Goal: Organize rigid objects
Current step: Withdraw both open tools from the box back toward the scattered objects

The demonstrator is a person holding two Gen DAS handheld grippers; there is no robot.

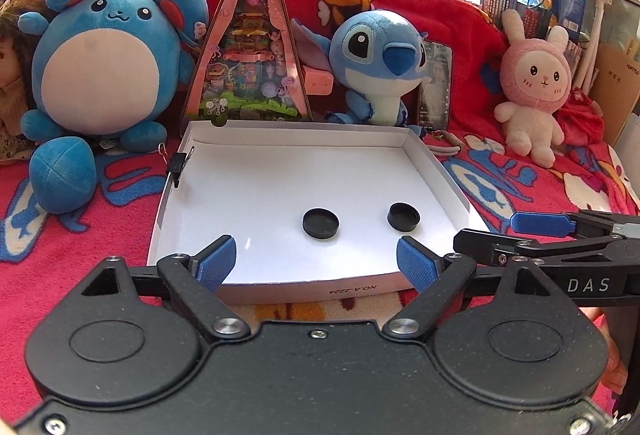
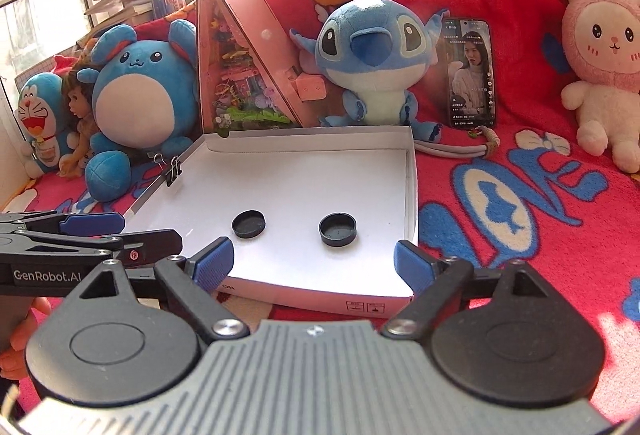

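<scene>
Take the white tray as your landmark. On its left rim a black binder clip bites the wall, with a round blue plush just beyond that edge. Your left gripper hangs over the near rim, tongs wide with nothing between them. Inside the tray, toward the near wall, two black caps lie apart: the left cap and the right cap, bare white floor all round them. Your right gripper stands at the near rim too, tongs wide and empty. Past the right wall lies open red blanket.
</scene>
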